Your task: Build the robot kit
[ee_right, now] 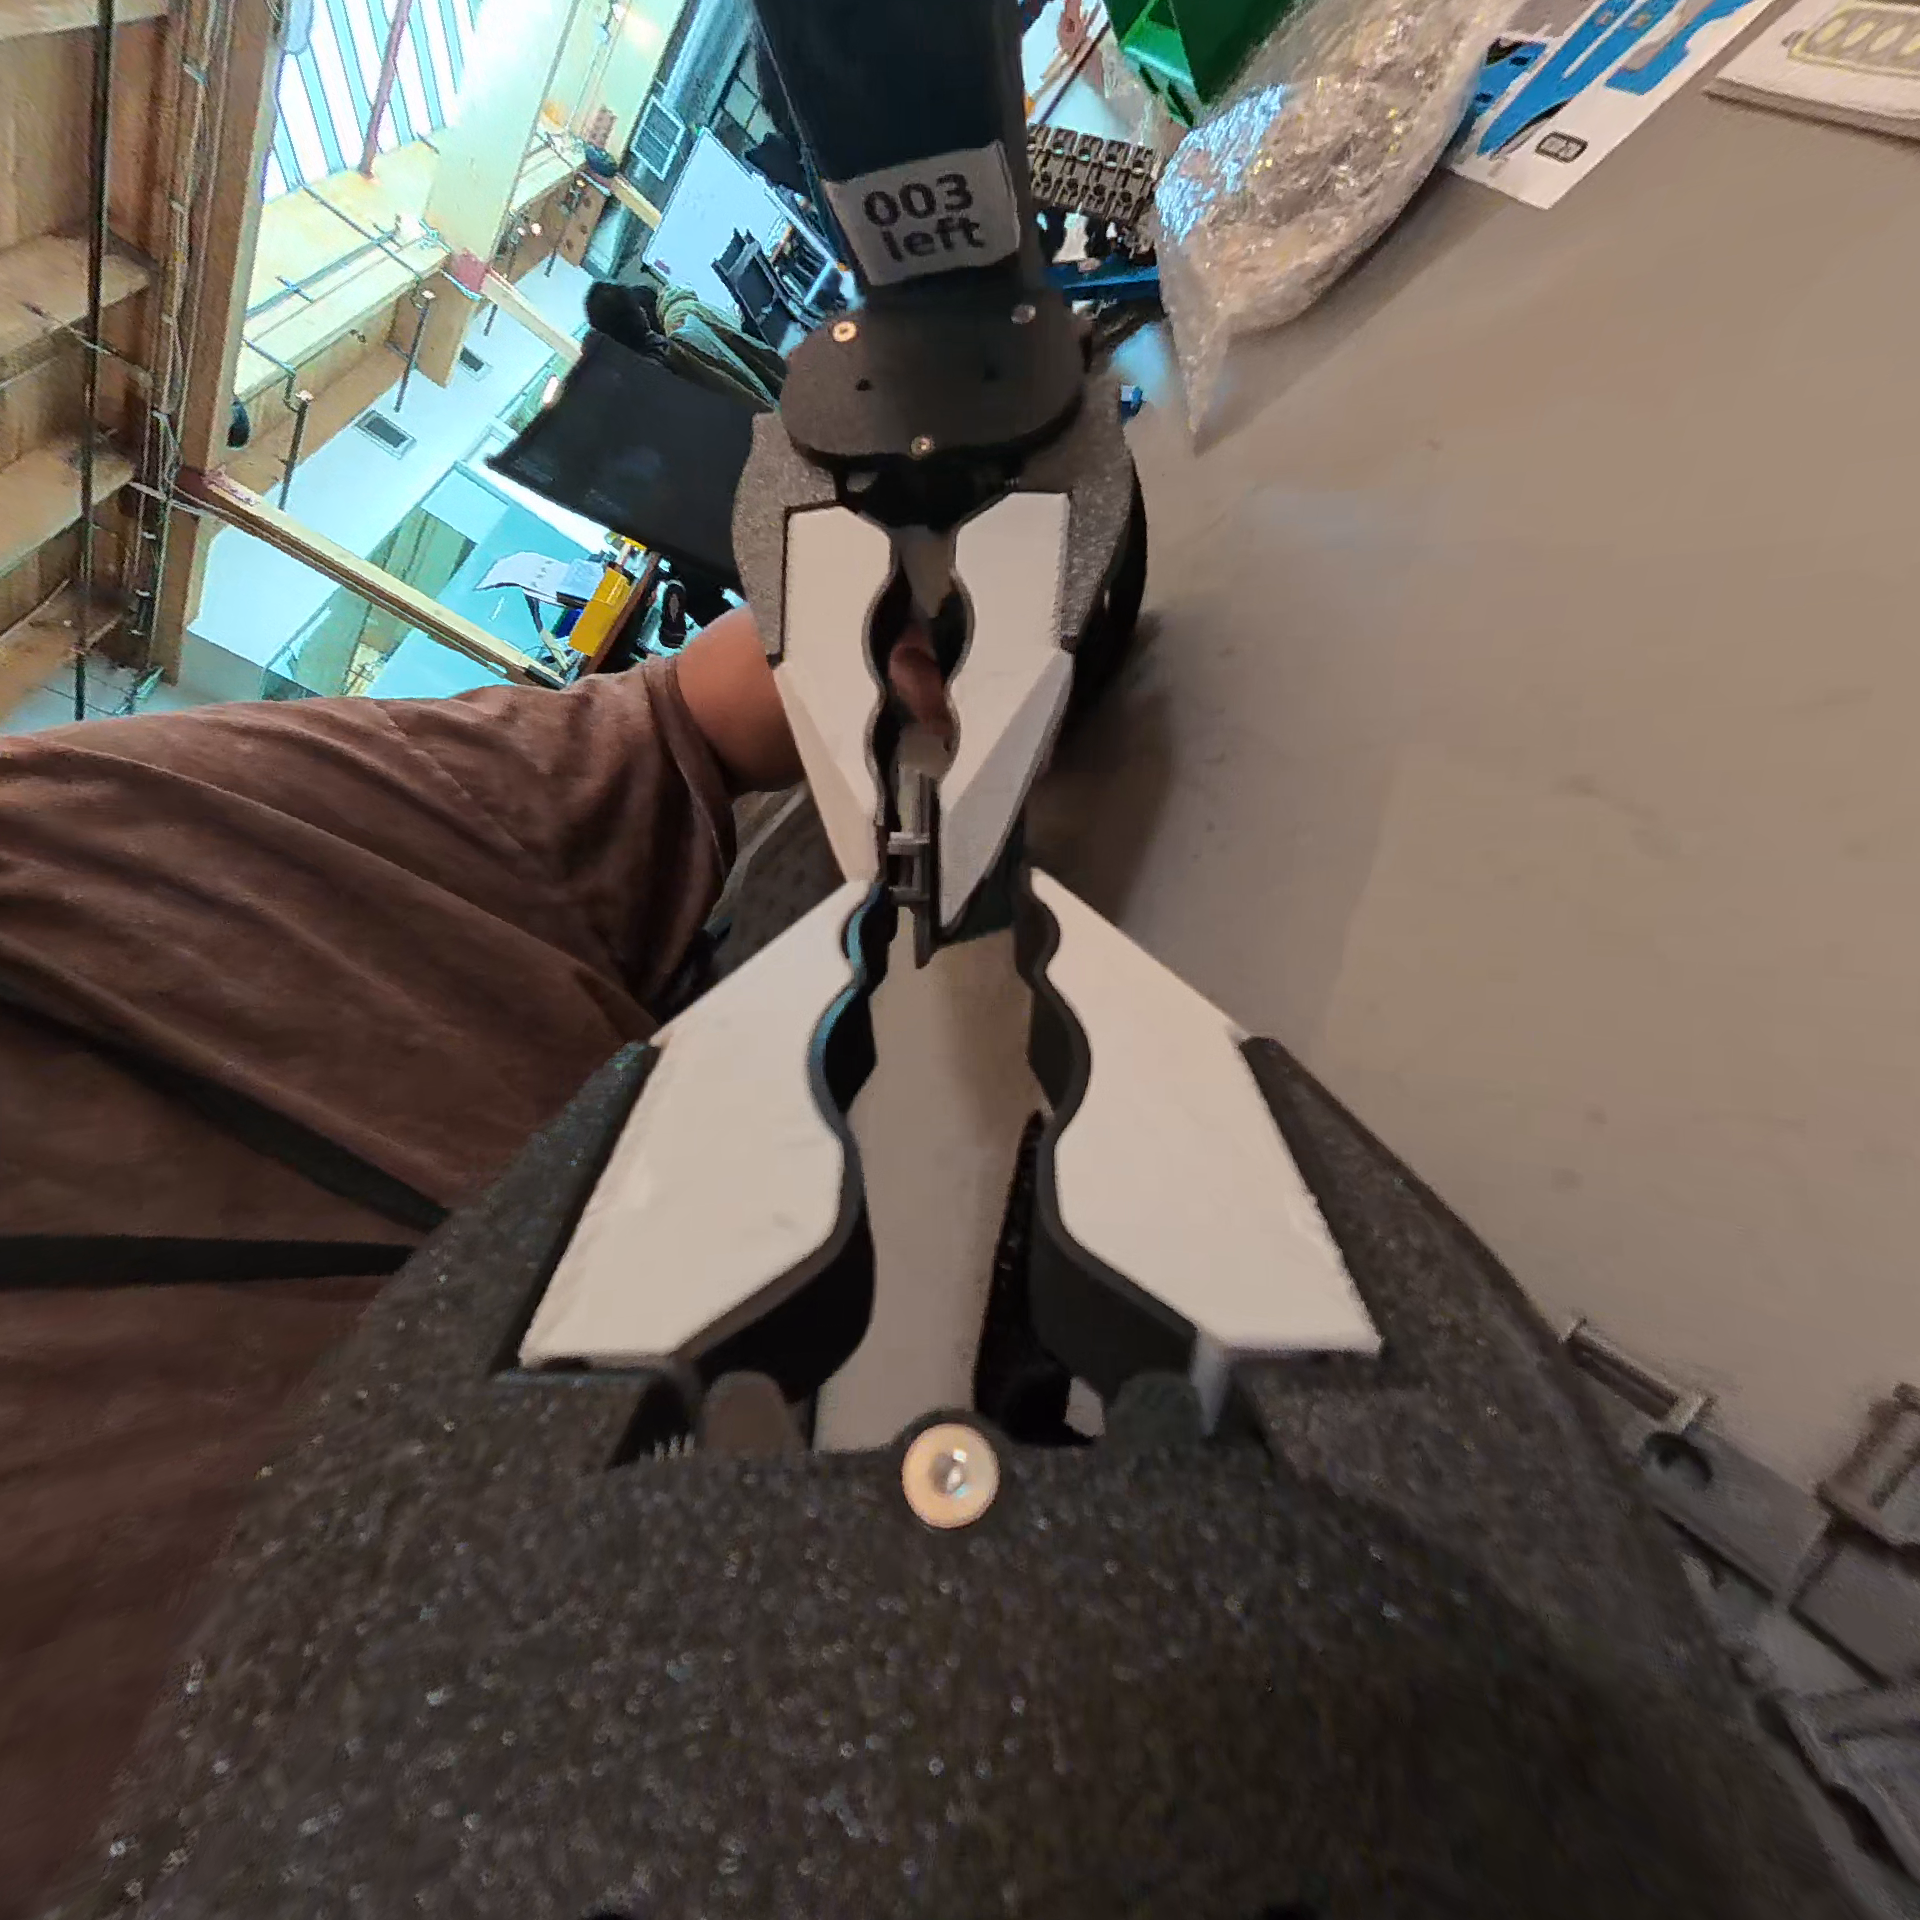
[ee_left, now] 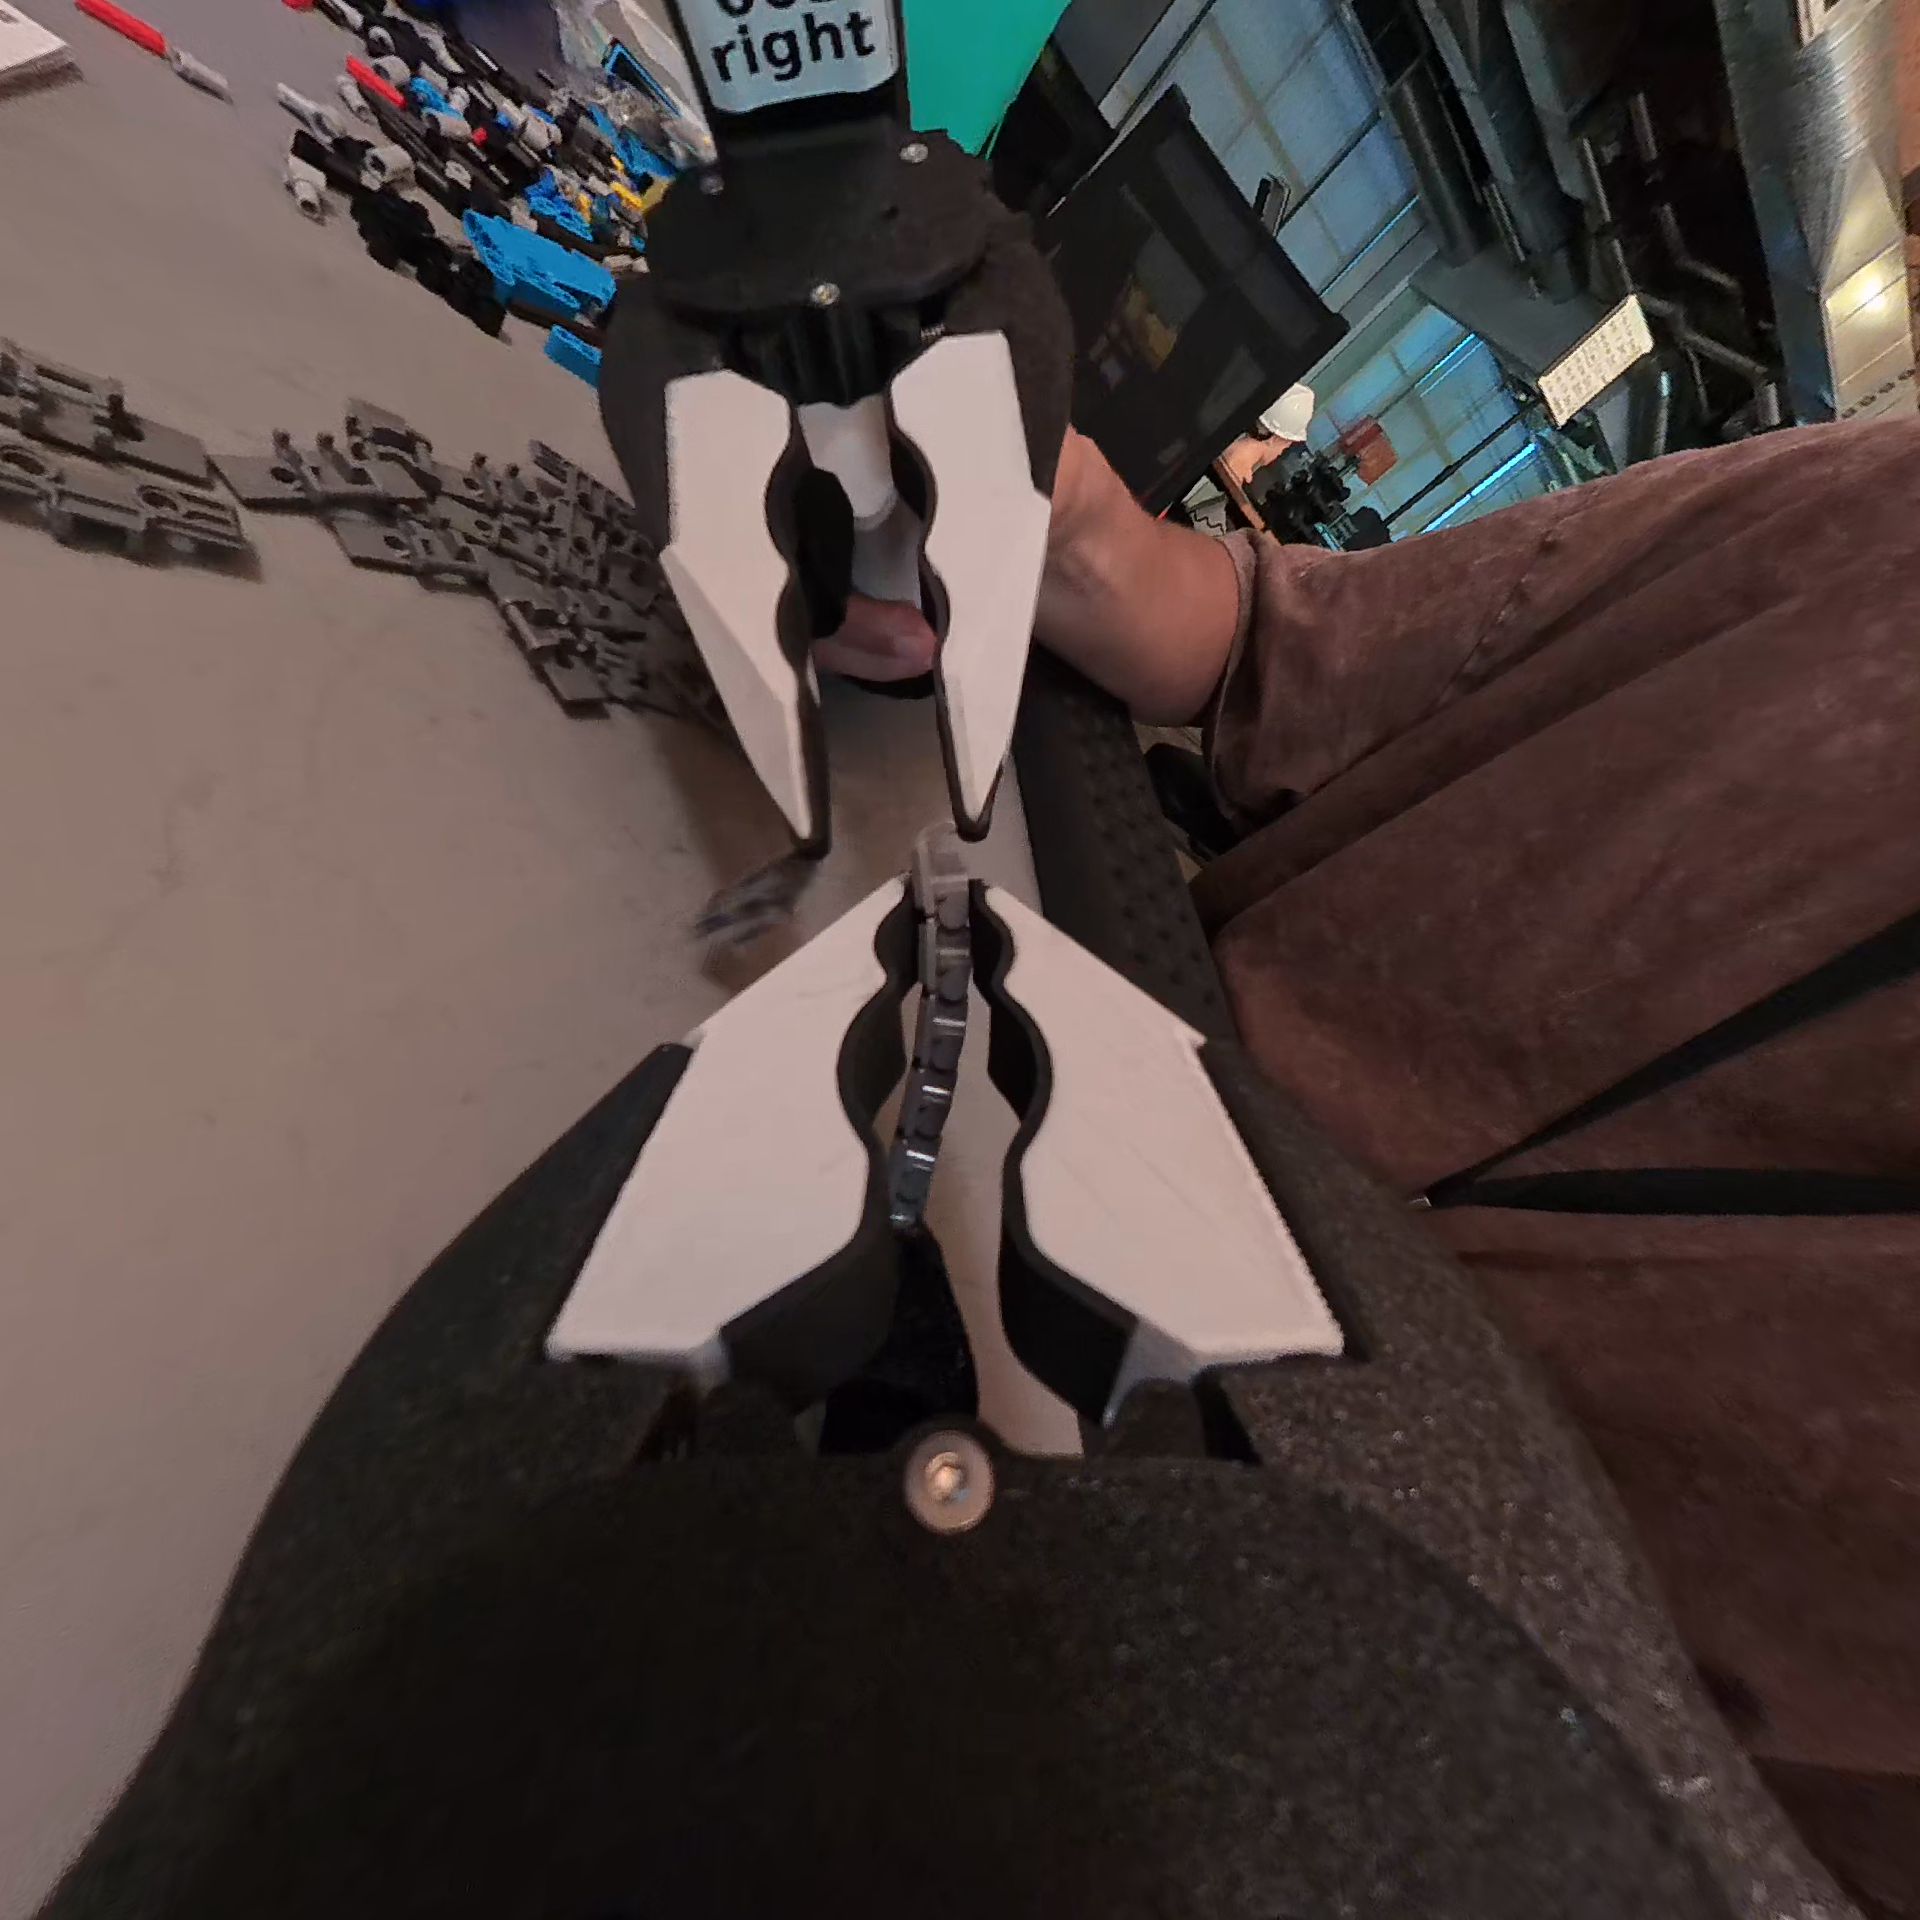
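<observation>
Grey linked strip (ee_left: 940, 1049), a chain of small dark plastic segments with a lighter grey end piece, sits clamped between the closed left tongs (ee_left: 943, 904), held above the near edge of the counter (ee_left: 260, 935). Right tongs (ee_left: 894, 831) face it tip to tip, parted by a narrow gap and holding nothing; one of their tips is just beside the strip's light end. From the right wrist view, the right tongs (ee_right: 951, 914) show the same narrow gap, with the left tongs (ee_right: 914, 883) pinching the grey piece (ee_right: 906, 852) just beyond. Dark grey flat parts (ee_left: 436, 499) lie spread on the counter to the left. Blue, black and red pieces (ee_left: 499, 187) are piled farther off. Brown sleeve (ee_left: 1558, 727) fills the right side.
</observation>
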A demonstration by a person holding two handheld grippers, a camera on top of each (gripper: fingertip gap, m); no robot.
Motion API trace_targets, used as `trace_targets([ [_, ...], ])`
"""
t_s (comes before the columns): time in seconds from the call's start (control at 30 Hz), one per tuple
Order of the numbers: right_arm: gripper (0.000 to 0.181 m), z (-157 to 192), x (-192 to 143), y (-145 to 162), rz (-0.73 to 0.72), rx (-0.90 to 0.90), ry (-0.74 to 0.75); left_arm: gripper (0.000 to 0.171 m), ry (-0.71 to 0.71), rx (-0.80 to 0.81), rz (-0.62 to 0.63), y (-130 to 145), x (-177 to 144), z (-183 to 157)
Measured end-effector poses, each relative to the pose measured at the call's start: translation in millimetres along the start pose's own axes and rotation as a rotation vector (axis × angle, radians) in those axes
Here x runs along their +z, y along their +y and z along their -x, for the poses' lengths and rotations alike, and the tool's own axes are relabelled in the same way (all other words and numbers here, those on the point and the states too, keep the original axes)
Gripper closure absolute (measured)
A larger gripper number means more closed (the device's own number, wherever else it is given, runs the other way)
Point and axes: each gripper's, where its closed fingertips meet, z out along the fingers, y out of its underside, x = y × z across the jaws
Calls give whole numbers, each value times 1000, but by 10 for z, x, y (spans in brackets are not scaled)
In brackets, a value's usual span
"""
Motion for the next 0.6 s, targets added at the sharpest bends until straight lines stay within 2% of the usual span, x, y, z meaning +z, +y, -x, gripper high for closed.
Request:
trace_targets([
  [0.1,176,54,-1,5,12,-27,-11,164,-28,-5,6,9,1,42],
  [0.13,176,34,-7,16,24,-39,12,164,-39,-17,19,28,-6,63],
  [0.17,176,-4,-28,26,38,-62,50,164,-56,-30,33,49,-23,98],
  [0.27,158,-168,-139,90,123,-208,225,164,-165,-34,92,135,-107,289],
  [0.33,158,-263,-194,293,288,-367,333,164,-186,-43,120,179,-131,335],
  [0.37,158,-243,-197,411,363,-413,336,164,-196,-48,121,185,-132,357],
  [0.5,152,-115,-111,598,466,-500,327,164,-215,-39,152,236,-103,385],
  [0.6,160,-192,-72,567,486,-623,434,164,-218,-26,163,253,-86,381],
])
